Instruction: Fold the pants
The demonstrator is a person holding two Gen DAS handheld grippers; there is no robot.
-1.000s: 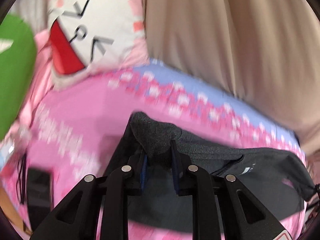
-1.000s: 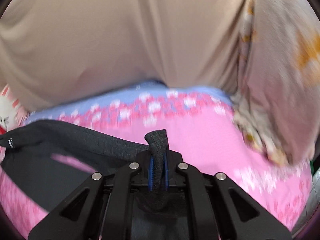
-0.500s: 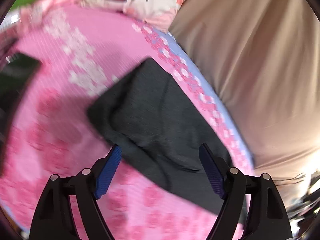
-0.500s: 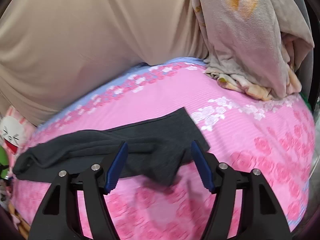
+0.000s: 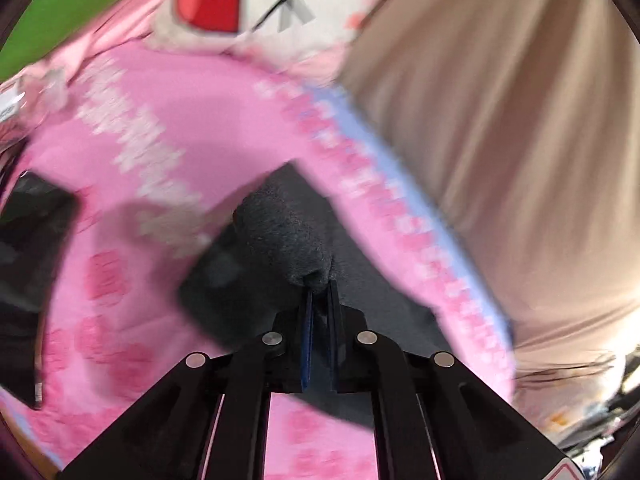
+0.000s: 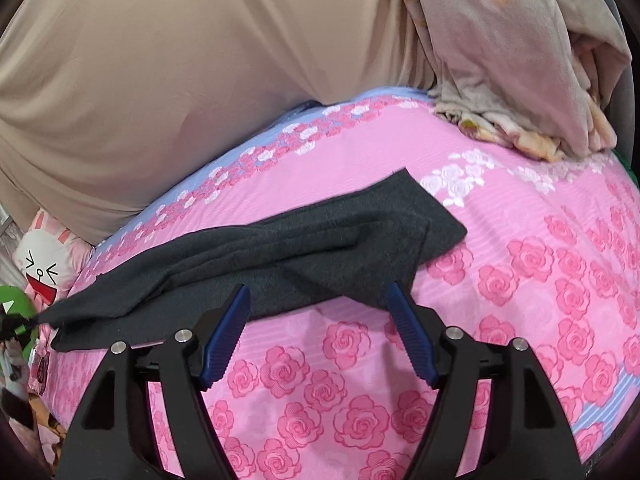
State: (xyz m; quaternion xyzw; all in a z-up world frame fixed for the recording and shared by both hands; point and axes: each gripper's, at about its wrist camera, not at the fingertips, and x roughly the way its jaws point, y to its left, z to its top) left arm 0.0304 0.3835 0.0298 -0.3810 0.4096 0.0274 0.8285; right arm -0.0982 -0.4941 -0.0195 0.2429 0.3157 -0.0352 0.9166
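Note:
Dark grey pants (image 6: 280,256) lie in a long folded strip across the pink rose bedsheet (image 6: 520,280). My right gripper (image 6: 320,300) is open, its blue pads just above the near edge of the pants, holding nothing. My left gripper (image 5: 320,292) is shut on a bunched fold of the pants (image 5: 284,236) and holds it lifted off the sheet (image 5: 160,128). The left wrist view is motion-blurred.
A beige curtain (image 6: 180,60) hangs along the far side of the bed. A crumpled blanket (image 6: 520,60) lies at the far right. A cartoon-face pillow (image 5: 260,4) and a green cushion (image 5: 72,12) sit at the left end. A dark flat object (image 5: 28,232) lies at the left.
A second ago both grippers held the pants; both then opened and the pants dropped flat. My left gripper has now shut on the pants again; my right stays open and has pulled back slightly.

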